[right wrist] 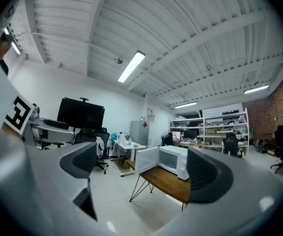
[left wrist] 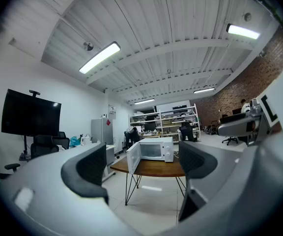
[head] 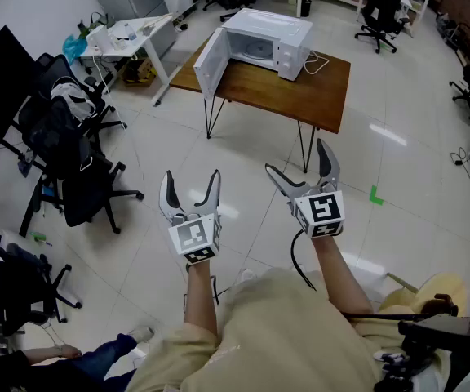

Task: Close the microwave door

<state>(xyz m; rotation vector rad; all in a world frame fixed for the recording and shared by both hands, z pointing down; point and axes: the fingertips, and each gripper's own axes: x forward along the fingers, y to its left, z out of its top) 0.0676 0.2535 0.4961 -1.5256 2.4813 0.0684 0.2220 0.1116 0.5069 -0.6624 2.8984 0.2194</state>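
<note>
Beige shirt point(head: 276, 333); grey grippers point(head: 192, 176) point(head: 296, 157) with checkered marker cubes point(head: 194, 239) point(head: 323, 212).

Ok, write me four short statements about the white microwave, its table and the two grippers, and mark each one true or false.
1. The white box-shaped microwave has its door swung open. True.
2. The microwave stands on the tiled floor. False: it stands on the brown wooden table with thin black legs.
3. The left gripper and the right gripper both have their jaws apart with nothing between them. True.
4. The left gripper is touching the microwave door. False: both grippers are held well short of the table.
</note>
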